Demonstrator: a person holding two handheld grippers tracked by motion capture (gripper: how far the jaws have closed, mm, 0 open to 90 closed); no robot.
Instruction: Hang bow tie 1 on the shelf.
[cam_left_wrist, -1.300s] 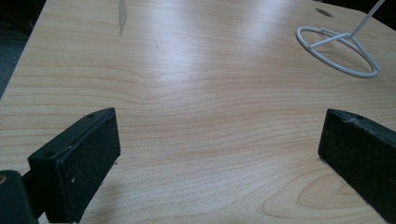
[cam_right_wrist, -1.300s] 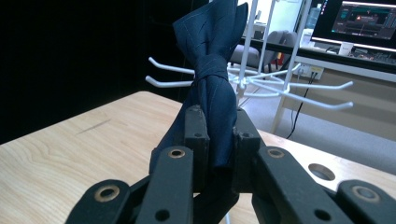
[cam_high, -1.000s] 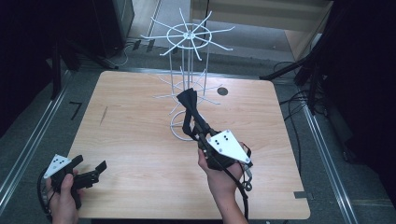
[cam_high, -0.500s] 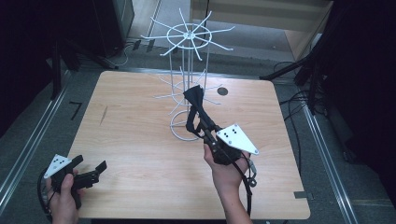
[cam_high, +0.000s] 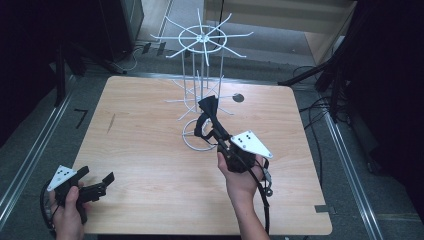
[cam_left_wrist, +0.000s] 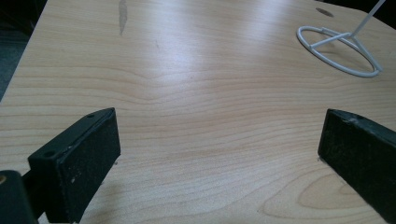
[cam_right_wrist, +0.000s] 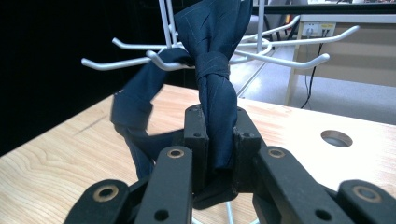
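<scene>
A dark blue knotted bow tie with a looped strap is pinched between the pads of my right gripper, which is shut on it. From the high view the right gripper holds the bow tie up among the lower prongs of the white wire rack, over the rack's ring base. The strap loop lies against one white prong. My left gripper rests at the table's front left corner, open, with bare wood between its pads.
The wooden table has a round cable hole behind the rack and a dark mark at the far left. Dark furniture, cables and floor rails surround the table. The rack's ring base lies ahead of the left gripper.
My right gripper has moved right and slightly lower with the bow tie, nearer the rack's base. The left gripper has stayed where it was.
</scene>
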